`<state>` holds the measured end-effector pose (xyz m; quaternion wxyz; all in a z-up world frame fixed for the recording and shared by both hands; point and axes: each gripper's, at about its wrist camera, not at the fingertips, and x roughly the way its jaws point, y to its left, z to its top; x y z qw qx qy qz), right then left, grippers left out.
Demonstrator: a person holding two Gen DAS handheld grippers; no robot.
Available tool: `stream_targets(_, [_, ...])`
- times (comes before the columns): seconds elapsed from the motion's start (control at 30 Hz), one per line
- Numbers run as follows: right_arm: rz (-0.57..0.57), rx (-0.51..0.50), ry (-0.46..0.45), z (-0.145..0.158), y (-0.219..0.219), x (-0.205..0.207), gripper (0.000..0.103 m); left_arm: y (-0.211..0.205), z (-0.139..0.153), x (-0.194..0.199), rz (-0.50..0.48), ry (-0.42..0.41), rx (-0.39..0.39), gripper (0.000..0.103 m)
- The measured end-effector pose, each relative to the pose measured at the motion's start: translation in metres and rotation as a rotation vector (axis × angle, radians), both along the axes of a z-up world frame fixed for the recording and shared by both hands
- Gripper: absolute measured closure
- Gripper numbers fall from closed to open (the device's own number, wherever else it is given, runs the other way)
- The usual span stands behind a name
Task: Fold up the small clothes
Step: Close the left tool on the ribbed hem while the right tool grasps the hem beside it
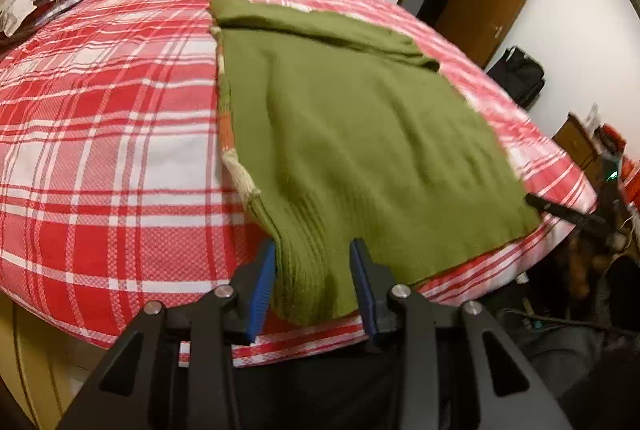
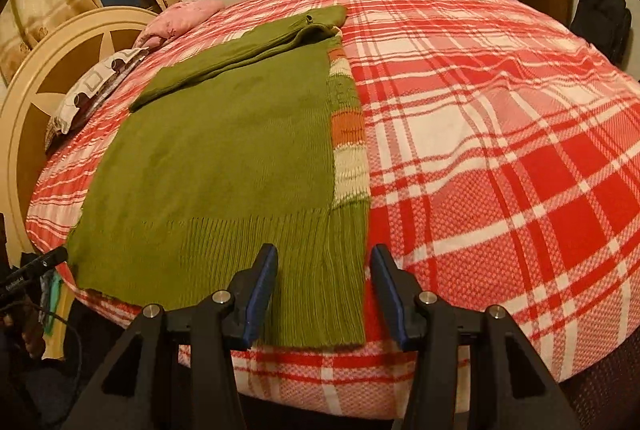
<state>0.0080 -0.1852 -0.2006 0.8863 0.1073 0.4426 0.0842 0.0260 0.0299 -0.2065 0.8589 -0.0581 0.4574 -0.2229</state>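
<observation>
A bedroom in someone's home.
I worked over a bed (image 2: 500, 134) with a red plaid cover, pillows (image 2: 92, 86) against a rounded headboard (image 2: 60, 70), curtains (image 2: 48, 6) behind, a wooden door (image 1: 492, 2) ajar.

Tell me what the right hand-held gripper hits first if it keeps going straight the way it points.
Most likely the ribbed hem of the green knitted sweater, lying between the right hand-held gripper fingers, with the red-and-white plaid bedcover under it. Depth is unclear.
</observation>
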Motion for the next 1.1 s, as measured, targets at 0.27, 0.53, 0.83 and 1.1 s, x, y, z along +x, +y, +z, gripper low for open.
stream_targets(0.27, [0.008,0.040,0.013,-0.001,-0.003,-0.007,0.058,-0.003,-0.016,0.009,-0.073,0.085,-0.087,0.082])
stream_targets(0.53, [-0.023,0.026,0.022,-0.004,-0.014,-0.012,0.096,0.003,0.019,-0.002,-0.107,-0.021,-0.106,0.093])
stream_targets(0.83, [-0.016,0.100,0.024,-0.007,-0.020,-0.011,0.077,-0.004,-0.019,0.010,-0.079,0.112,-0.056,0.074])
stream_targets(1.1, [0.033,0.063,0.004,-0.006,-0.004,-0.015,0.052,0.012,-0.022,0.011,-0.053,0.141,-0.120,0.091])
